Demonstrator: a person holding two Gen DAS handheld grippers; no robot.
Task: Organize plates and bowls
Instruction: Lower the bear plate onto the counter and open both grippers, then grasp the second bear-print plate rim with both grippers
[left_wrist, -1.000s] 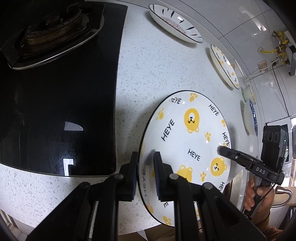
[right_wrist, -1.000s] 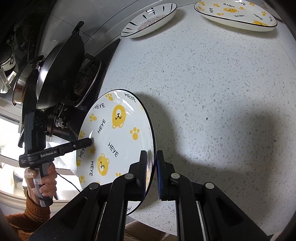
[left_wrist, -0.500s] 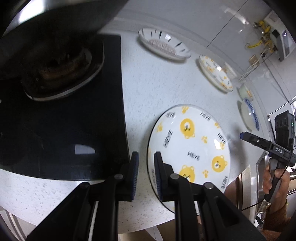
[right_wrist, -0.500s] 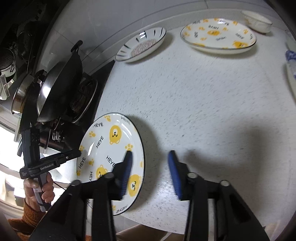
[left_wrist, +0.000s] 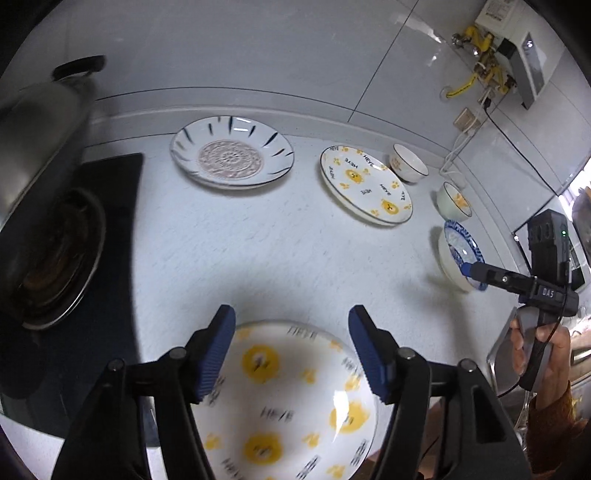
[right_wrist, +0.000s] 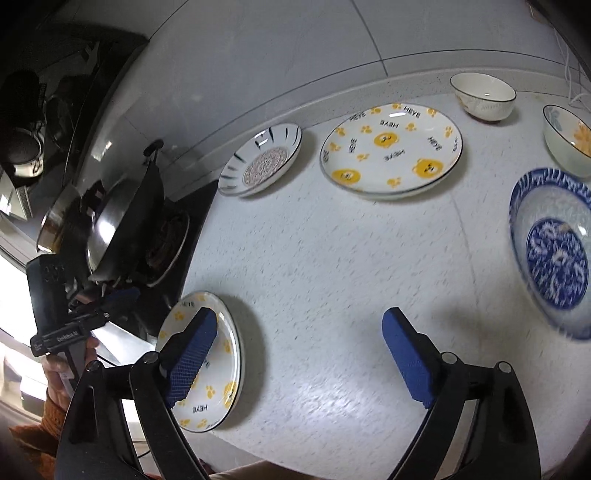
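Left gripper (left_wrist: 291, 347) sat at lower centre of the left wrist view, jaws opening, wide apart, gripping nothing. The near bear plate (left_wrist: 288, 402) lay flat on the speckled counter (left_wrist: 258, 251) below them, untouched by the blue pads (left_wrist: 216, 354).

Right gripper (right_wrist: 299, 354) at the bottom of the right wrist view, jaws likewise opening, bare counter between them; the same plate showed at lower left, behind its left finger.

Far side of counter, left to right: striped plate (right_wrist: 260, 164), second bear plate (right_wrist: 391, 147), small white bowl (right_wrist: 482, 96), flower bowl (right_wrist: 567, 138). Blue patterned bowl (right_wrist: 554, 251) at right edge. Stove (left_wrist: 51, 254) at left.
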